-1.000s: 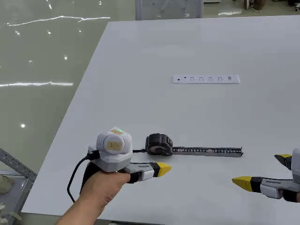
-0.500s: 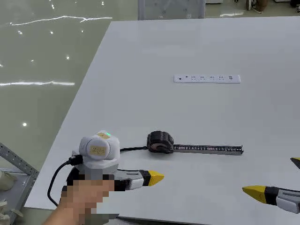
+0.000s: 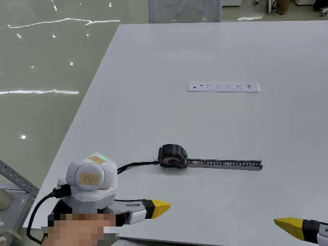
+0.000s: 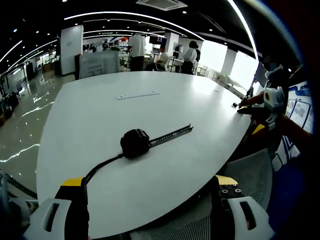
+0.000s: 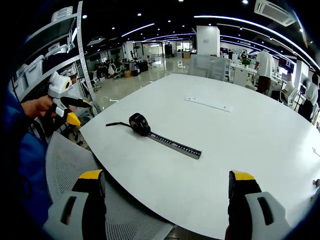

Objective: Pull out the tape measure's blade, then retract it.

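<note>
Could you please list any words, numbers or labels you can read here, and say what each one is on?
Nothing here can be read as text.
On the blade: scale markings, too small to read.
On the power strip: tiny marks, too small to read.
On the case: no legible label.

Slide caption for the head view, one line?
Tape measure on the white table, blade extended; left gripper and right gripper open near the front edge, touching nothing.
</note>
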The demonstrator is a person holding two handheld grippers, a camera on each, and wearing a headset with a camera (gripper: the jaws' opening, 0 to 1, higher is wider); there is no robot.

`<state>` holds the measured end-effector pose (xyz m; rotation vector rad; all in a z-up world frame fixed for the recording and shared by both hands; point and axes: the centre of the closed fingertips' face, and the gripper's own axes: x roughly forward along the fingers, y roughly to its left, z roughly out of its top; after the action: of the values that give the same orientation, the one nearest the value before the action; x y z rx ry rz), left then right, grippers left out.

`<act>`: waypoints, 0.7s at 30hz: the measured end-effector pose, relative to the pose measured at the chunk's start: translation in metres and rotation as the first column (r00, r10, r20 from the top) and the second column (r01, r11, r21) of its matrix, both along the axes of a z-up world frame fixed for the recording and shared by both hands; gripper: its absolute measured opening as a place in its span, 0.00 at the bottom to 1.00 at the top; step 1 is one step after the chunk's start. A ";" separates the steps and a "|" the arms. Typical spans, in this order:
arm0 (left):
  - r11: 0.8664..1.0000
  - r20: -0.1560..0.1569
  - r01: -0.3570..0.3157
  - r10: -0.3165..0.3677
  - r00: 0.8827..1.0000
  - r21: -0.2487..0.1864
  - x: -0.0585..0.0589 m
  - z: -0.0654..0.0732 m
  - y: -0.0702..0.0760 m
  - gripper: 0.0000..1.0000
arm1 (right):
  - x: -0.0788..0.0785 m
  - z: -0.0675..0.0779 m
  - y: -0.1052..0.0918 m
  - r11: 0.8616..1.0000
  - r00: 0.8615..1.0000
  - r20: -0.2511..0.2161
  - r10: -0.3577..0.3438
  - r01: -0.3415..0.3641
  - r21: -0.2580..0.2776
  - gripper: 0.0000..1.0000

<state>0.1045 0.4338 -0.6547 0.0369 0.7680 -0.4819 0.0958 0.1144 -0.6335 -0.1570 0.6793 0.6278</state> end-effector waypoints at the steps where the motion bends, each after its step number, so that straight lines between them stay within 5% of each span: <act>1: 1.000 -0.003 -0.009 0.009 1.000 -0.006 -0.002 0.001 0.001 1.00 | -0.001 0.002 0.000 1.000 1.000 0.005 0.002 -0.002 0.001 1.00; 9: 0.998 -0.024 -0.067 0.067 0.998 -0.005 -0.011 0.004 0.003 1.00 | -0.005 0.005 -0.008 1.000 1.000 0.008 0.016 -0.016 -0.024 1.00; 16: 0.991 -0.021 -0.129 0.129 0.991 0.027 0.003 -0.003 -0.010 0.99 | 0.005 -0.012 -0.004 0.994 0.996 -0.009 0.088 -0.089 -0.056 0.99; 21: 0.989 0.002 -0.142 0.142 0.990 0.036 0.025 -0.013 -0.022 0.99 | 0.019 -0.024 0.003 0.987 0.989 -0.019 0.145 -0.146 -0.069 0.98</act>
<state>0.1291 0.4115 -0.6682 0.0151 0.7738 -0.3329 0.1145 0.1172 -0.6572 -0.2693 0.7084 0.7466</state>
